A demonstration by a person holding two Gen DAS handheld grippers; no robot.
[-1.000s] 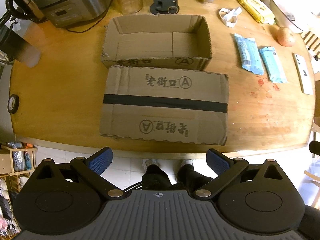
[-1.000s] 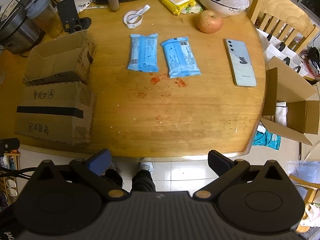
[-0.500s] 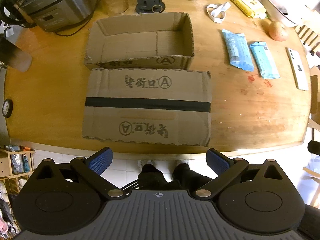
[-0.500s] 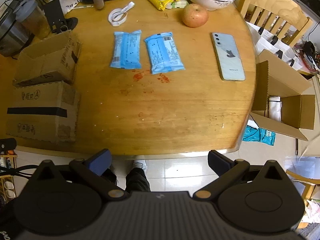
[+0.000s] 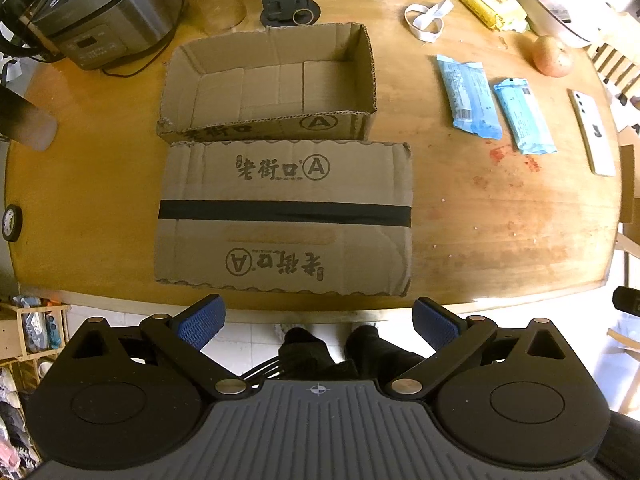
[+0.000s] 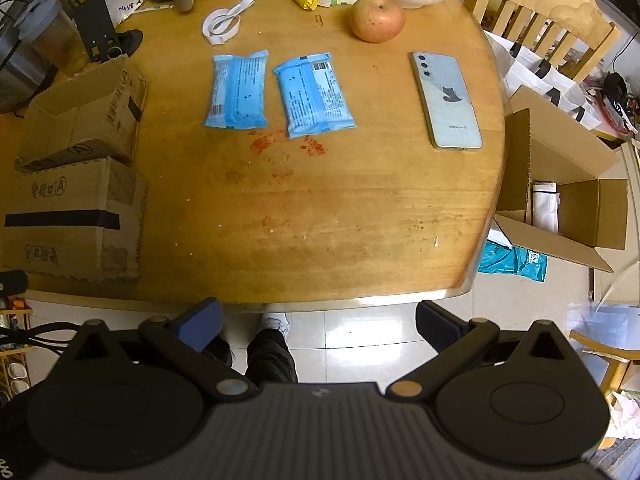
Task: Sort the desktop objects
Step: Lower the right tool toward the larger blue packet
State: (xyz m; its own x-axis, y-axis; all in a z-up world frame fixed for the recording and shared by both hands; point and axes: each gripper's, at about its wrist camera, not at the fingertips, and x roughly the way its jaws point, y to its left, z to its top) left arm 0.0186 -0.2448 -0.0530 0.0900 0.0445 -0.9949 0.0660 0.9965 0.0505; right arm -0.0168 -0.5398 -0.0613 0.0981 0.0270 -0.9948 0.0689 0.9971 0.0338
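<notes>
Both hand-held grippers, left (image 5: 318,316) and right (image 6: 318,318), stand wide open and empty. Two blue packets (image 6: 239,90) (image 6: 314,94) lie flat on the surface (image 6: 340,216), probably light, soft, slippery; best pinched across the narrow sides.

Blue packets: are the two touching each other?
Apart. The right wrist view shows a strip of bare table between the left blue packet and the right blue packet.

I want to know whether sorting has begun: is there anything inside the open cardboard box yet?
No, the open cardboard box shows only its bare cardboard floor in the left wrist view, while both blue packets lie on the table.
</notes>
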